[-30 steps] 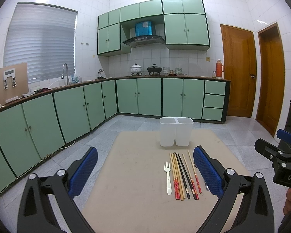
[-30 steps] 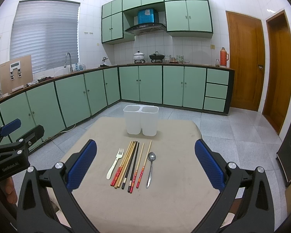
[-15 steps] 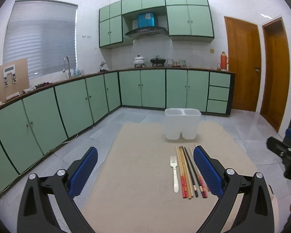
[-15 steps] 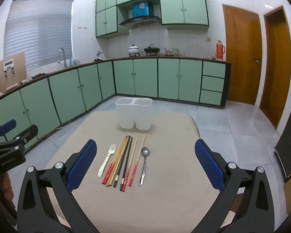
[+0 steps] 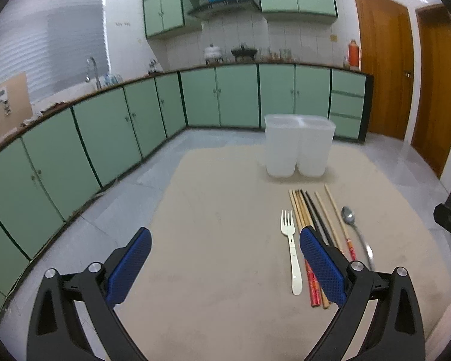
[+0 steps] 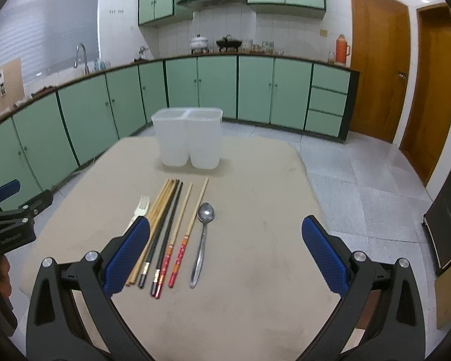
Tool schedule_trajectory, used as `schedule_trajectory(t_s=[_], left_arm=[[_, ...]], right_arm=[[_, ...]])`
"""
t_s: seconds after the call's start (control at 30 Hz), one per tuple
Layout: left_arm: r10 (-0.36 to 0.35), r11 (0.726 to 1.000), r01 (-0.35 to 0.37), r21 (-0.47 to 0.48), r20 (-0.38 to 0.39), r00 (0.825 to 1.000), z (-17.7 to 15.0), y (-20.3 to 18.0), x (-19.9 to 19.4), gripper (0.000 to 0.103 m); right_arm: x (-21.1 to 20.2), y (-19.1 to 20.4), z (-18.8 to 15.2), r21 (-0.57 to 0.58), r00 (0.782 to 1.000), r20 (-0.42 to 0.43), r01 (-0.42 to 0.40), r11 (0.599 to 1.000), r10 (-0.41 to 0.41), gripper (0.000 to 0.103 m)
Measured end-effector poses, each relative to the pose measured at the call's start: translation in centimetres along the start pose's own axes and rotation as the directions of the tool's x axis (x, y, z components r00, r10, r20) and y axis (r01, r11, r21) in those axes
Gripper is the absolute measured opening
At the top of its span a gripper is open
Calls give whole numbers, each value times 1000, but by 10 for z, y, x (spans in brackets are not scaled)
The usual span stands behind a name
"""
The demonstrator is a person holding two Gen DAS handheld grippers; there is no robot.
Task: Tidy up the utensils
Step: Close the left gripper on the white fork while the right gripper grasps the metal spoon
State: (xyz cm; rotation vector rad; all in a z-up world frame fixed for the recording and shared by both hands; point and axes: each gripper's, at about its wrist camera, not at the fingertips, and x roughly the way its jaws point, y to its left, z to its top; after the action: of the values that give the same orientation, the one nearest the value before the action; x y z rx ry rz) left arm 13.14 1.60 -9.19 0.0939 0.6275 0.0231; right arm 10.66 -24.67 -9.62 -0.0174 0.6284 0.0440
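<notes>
White plastic fork (image 6: 142, 207) leftmost, then chopsticks (image 6: 168, 228), then steel spoon (image 6: 204, 234), all flat before the twin-cup holder (image 6: 187, 138). Nothing sorted yet. Left gripper (image 5: 225, 266) and right gripper (image 6: 225, 254) spread wide, empty, now lower and closer than a second ago.

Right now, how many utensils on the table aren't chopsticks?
2: a white fork left of the chopsticks, and a metal spoon on their right. I cannot see into the holder.
</notes>
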Motion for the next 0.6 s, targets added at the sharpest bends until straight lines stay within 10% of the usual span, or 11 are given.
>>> schedule_trajectory(t_s=[0.6], left_arm=[[-48,994,70,85,-235,971,10,-38,136,96]], right_arm=[[156,10,14,-25,937,-336,-109,994,94,64]])
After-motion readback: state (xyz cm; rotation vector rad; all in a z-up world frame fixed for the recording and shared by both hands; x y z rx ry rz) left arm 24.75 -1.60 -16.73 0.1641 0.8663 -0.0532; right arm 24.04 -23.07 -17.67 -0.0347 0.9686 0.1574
